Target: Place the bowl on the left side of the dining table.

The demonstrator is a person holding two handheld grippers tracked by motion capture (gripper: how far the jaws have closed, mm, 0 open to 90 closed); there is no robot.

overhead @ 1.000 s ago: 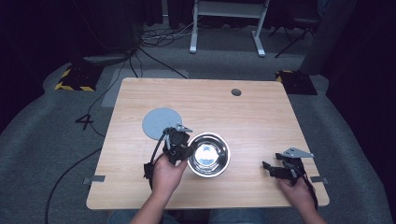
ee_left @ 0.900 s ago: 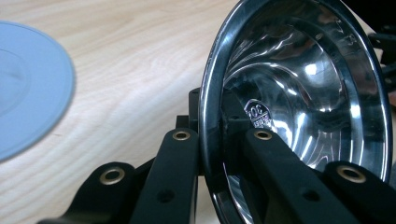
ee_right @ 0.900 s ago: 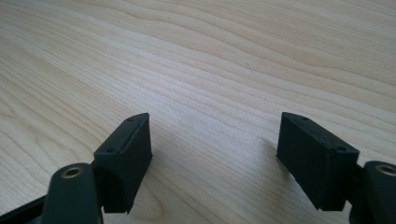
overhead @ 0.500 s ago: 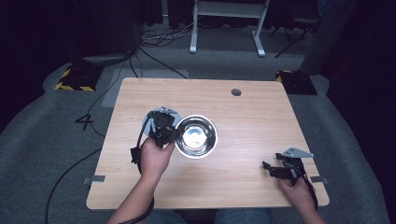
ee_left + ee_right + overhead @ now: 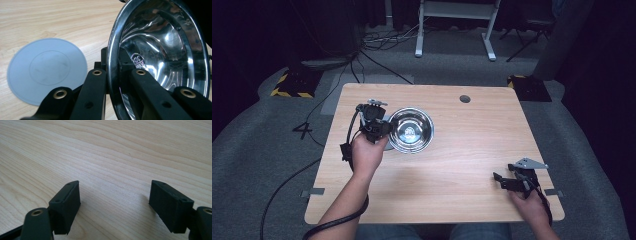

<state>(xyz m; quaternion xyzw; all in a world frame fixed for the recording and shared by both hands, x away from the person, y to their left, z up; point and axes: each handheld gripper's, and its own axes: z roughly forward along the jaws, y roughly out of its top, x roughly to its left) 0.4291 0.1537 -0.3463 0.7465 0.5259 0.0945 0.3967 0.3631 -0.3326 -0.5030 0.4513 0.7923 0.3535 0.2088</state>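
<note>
A shiny steel bowl hangs over the left half of the wooden table, tilted in the left gripper view, where its inside faces the camera. My left gripper is shut on the bowl's left rim, one jaw inside and one outside. A flat grey disc lies on the table just beside and below the bowl; in the high view the hand and bowl hide most of it. My right gripper rests near the front right corner, open with nothing between its jaws.
A round cable hole sits near the table's far edge. On the carpet to the left, a black cable runs past the table's edge. Beyond the table stand white desk legs and yellow-black striped blocks.
My left gripper has carried the bowl away from the person and to the left, up over the grey disc. The right gripper has stayed where it was.
</note>
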